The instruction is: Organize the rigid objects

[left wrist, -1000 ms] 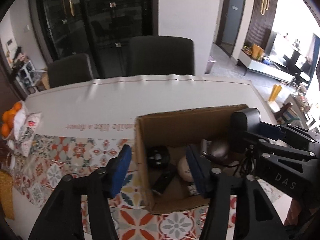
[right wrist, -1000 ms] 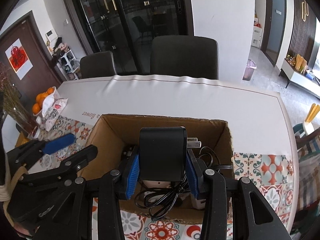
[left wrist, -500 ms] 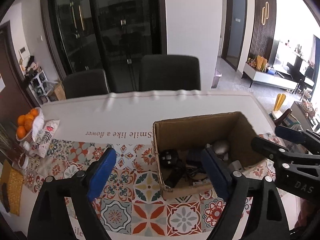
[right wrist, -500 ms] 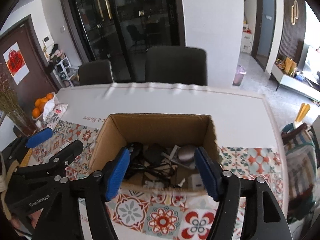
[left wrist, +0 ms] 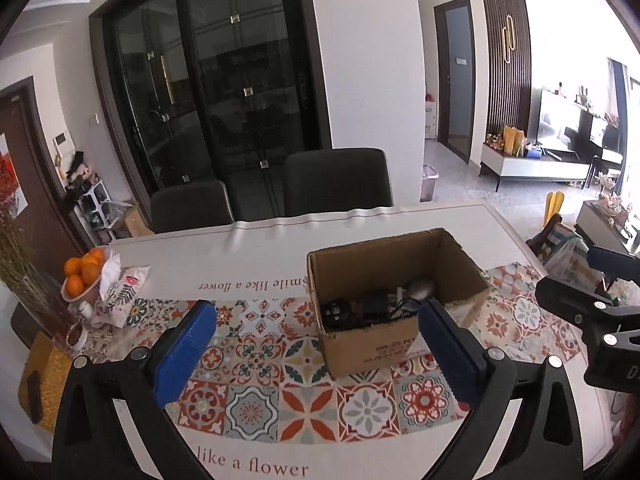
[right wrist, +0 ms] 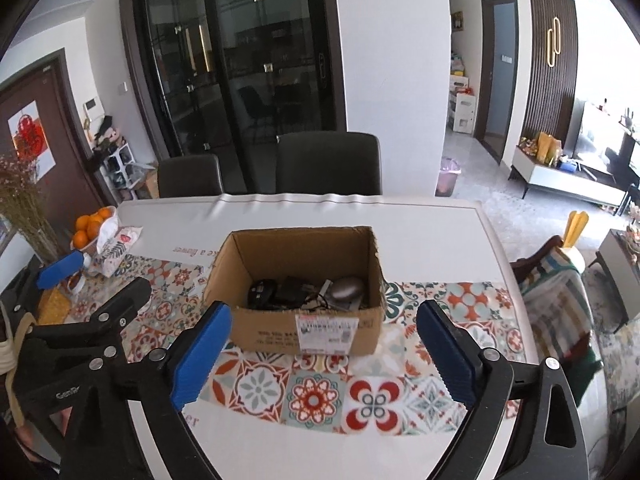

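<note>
Open-top brown cardboard box (right wrist: pixel 304 320) on tiled runner, white label on front, holds black adapters, cables, grey mouse (right wrist: pixel 347 289). Left gripper (left wrist: pixel 316 344) and right gripper (right wrist: pixel 322 354) both spread wide, empty.

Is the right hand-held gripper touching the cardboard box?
Apart. In the right wrist view, the right hand-held gripper is open, with tablecloth visible between it and the cardboard box.

Both tongs (left wrist: pixel 316 340) (right wrist: pixel 322 350): black plastic arms, blue ribbed pads, silver screws, white lettering.
</note>
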The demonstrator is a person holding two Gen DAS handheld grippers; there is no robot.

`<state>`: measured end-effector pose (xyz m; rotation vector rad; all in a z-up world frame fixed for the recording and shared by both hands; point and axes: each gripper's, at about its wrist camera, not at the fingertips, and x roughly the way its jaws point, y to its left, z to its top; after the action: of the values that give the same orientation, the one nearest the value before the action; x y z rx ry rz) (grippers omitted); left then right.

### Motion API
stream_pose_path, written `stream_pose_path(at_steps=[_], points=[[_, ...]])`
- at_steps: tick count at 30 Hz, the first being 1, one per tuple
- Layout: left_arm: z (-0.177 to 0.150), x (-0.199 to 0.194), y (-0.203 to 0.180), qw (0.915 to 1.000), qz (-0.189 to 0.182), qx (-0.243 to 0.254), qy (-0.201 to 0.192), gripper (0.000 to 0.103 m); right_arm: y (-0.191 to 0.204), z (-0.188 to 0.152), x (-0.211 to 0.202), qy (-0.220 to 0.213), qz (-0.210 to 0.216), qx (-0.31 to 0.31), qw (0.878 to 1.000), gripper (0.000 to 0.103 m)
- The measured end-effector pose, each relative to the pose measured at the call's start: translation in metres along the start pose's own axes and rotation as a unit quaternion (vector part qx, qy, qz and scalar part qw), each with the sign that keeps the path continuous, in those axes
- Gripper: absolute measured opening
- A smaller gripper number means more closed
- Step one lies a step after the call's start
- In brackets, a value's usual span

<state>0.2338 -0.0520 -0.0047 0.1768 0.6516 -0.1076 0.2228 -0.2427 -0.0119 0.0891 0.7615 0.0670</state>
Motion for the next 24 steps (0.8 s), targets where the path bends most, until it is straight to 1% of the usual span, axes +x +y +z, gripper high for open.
stream_pose_path(at_steps=[4,11,18,24], points=[[-0.009,-0.023,0.0,0.9999,-0.001,-0.011,-0.006,0.103,-0.005,-0.016,-0.023,-0.006,0.002,0.015,1.0,0.094],[-0.019,-0.052,0.001,0.9997,-0.008,-0.019,-0.016,0.103,-0.011,-0.033,-0.055,-0.02,0.003,0.026,0.999,0.094],[-0.024,-0.067,-0.001,0.9995,-0.005,-0.019,-0.024,0.103,-0.008,-0.039,-0.08,-0.046,-0.005,0.023,0.999,0.094],[-0.023,-0.078,0.0,0.9991,-0.006,-0.022,-0.035,0.103,-0.008,-0.041,-0.09,-0.055,-0.004,0.024,0.998,0.094]])
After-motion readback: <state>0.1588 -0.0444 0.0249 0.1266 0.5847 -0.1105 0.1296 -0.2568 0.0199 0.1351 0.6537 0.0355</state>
